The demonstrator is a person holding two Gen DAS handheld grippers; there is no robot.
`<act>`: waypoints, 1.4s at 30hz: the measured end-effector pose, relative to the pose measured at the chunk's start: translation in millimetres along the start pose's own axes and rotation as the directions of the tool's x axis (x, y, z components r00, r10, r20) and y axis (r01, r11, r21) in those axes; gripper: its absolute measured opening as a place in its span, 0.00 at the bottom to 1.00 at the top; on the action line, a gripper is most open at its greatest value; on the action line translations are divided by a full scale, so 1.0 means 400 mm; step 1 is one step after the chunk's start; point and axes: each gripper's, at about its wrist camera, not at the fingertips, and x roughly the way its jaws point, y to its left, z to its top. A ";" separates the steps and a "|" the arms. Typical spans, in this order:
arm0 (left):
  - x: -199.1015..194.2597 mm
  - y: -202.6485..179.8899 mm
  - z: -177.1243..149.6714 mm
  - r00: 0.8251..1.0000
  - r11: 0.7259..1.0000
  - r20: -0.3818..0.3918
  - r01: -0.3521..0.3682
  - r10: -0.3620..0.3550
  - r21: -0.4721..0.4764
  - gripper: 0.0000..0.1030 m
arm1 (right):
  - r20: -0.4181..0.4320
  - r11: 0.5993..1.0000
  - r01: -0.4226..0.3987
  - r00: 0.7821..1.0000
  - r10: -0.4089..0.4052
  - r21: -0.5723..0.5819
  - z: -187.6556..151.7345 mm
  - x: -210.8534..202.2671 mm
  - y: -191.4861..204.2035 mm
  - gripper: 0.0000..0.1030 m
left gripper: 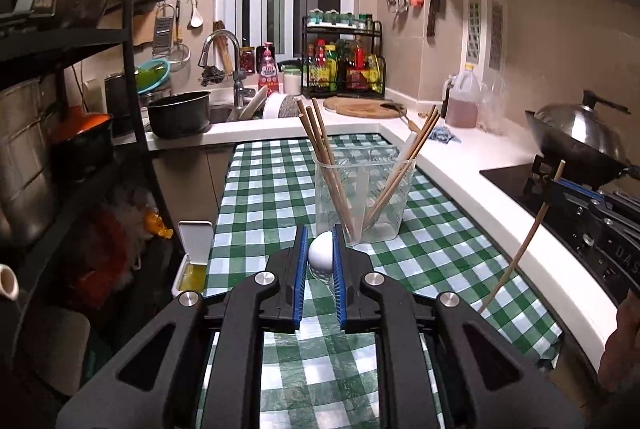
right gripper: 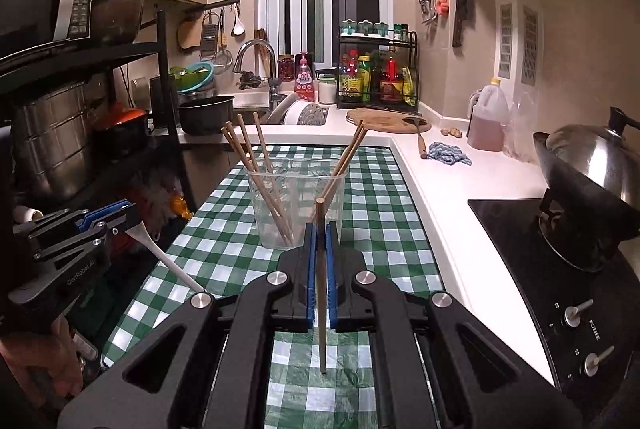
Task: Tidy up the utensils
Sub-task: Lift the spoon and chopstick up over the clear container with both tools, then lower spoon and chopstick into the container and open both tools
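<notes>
The clear plastic cup (right gripper: 296, 205) stands upright on the green-checked surface (right gripper: 384, 197), ahead of both grippers, with chopsticks (right gripper: 260, 169) leaning against its left wall and another pair (right gripper: 348, 153) against its right; the left wrist view also shows something white, seemingly a spoon, inside at the right. The right gripper (right gripper: 321, 241) is clenched on a single wooden chopstick (right gripper: 321, 309), held near-vertical with its tip hanging clear above the cloth. The left gripper (left gripper: 320, 253) is pinched on the handle of a white spoon (right gripper: 168, 261), whose end hangs well to the left of the cup. Both pieces look lifted off the surface, so the step in hand seems to be carrying the last utensils to the cup. Next, each piece likely needs bringing over the open rim, lower end first, threading between the leaning sticks without knocking the light cup, and only then letting go.
</notes>
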 end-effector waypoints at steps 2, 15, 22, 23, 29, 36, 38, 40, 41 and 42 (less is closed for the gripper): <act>0.006 -0.005 0.009 1.000 1.000 -0.018 -0.008 0.008 0.017 0.12 | -0.003 1.000 -0.005 1.000 0.005 0.003 0.011 0.009 0.001 0.05; 0.068 0.056 0.199 0.999 0.999 -0.048 0.025 -0.024 0.028 0.12 | 0.015 1.000 -0.030 0.999 0.030 -0.008 0.158 0.060 -0.018 0.05; 0.088 0.073 0.349 0.997 0.997 0.007 0.078 -0.078 0.019 0.12 | 0.055 0.998 -0.061 0.997 0.061 -0.012 0.294 0.102 -0.008 0.05; 0.092 0.074 0.371 0.996 0.997 0.022 0.081 -0.082 0.013 0.12 | 0.066 0.998 -0.065 0.996 0.066 -0.013 0.319 0.107 -0.006 0.05; 0.137 0.072 0.438 0.991 0.993 0.081 0.111 -0.108 -0.031 0.12 | 0.153 0.999 -0.051 0.987 0.053 -0.020 0.438 0.133 -0.003 0.05; 0.247 0.055 0.421 0.993 0.993 0.051 0.110 -0.107 -0.040 0.12 | 0.168 0.999 -0.048 0.985 0.047 0.004 0.474 0.230 -0.014 0.05; 0.283 0.045 0.409 0.994 0.995 0.034 0.101 -0.100 -0.020 0.12 | 0.144 0.999 -0.043 0.989 0.042 0.003 0.460 0.277 -0.014 0.05; 0.311 0.039 0.398 0.995 0.995 0.016 0.101 -0.101 -0.004 0.11 | 0.117 0.999 -0.040 0.992 0.039 0.007 0.445 0.318 -0.015 0.05; 0.321 0.037 0.394 0.995 0.995 0.010 0.099 -0.099 0.002 0.11 | 0.107 0.999 -0.043 0.993 0.042 0.012 0.438 0.333 -0.017 0.05; 0.334 0.035 0.388 0.995 0.995 0.003 0.095 -0.095 0.009 0.12 | 0.096 0.999 -0.050 0.994 0.048 0.016 0.430 0.347 -0.018 0.05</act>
